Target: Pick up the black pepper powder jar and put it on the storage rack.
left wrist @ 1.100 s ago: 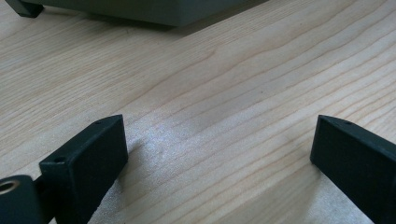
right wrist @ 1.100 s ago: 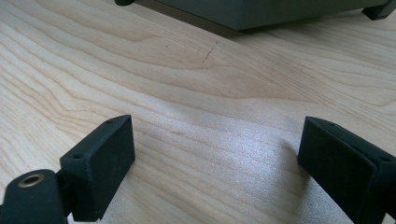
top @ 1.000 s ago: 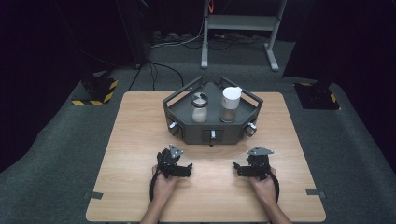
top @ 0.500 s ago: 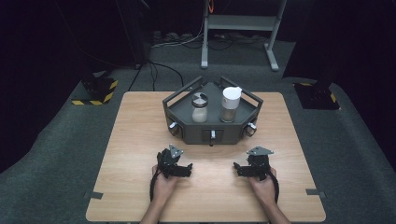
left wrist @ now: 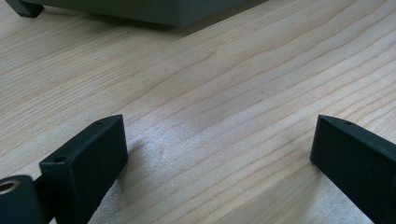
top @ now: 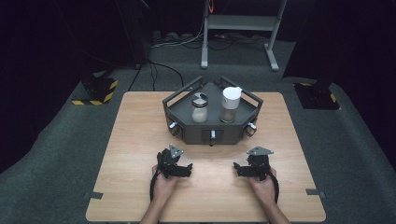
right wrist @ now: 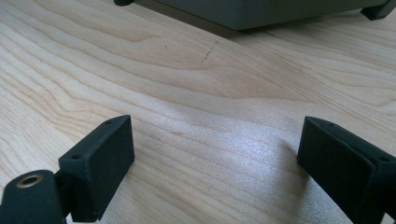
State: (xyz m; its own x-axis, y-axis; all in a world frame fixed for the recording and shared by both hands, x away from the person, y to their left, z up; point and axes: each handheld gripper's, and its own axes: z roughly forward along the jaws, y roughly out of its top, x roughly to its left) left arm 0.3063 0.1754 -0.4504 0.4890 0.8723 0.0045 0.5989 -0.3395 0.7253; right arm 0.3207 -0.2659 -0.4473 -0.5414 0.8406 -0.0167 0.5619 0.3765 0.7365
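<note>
A dark grey angular tray (top: 196, 134) stands at the middle back of the wooden table (top: 135, 140). In it stand a glass jar with a dark lid (top: 200, 108) and, to its right, a taller bottle with a white cap (top: 230, 103). My left gripper (top: 175, 162) rests on the table in front of the tray, held by a hand. Its jaws are open over bare wood (left wrist: 219, 140). My right gripper (top: 251, 165) rests to the right of it, also open with nothing between its fingers (right wrist: 217, 140). The tray's base edge (left wrist: 140, 11) (right wrist: 261, 14) lies just ahead of both.
The tray has bar handles on its sides and small knobs on its front. On the dark floor lie a yellow-black striped block (top: 95, 91) at the left, a black base (top: 317, 95) at the right, and a metal stand (top: 240, 23) with cables behind the table.
</note>
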